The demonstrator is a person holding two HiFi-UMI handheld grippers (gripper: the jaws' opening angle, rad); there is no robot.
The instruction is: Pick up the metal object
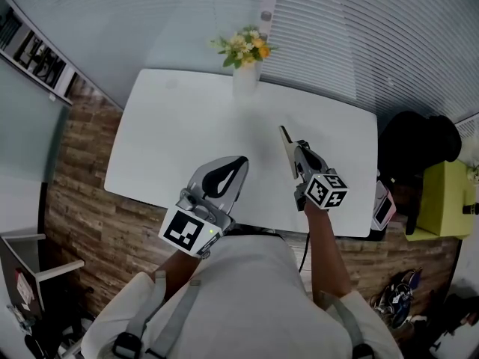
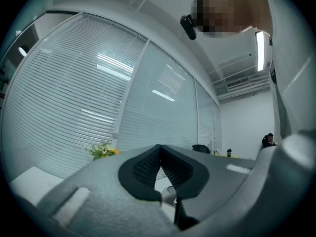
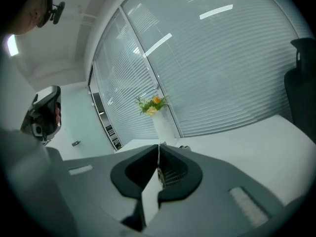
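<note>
Judging from its look, the thin, flat, silver-grey metal strip is expected to be light and stiff, with smooth faces that could slip and a narrow edge that could twist in a grip. It is best held across its flat faces, near the middle of its length.

Location: the strip is held in the right gripper, with one end pointing out toward the white vase of yellow flowers. It is judged to be clear of the white rectangular counter, though contact cannot be ruled out from the head view.

Right fingers: closed almost fully, with the ribbed pads pressed on the strip, seen edge-on between them.

Left gripper: held over the near edge of the counter. Its fingers are brought together at the tips and nothing is gripped.
</note>
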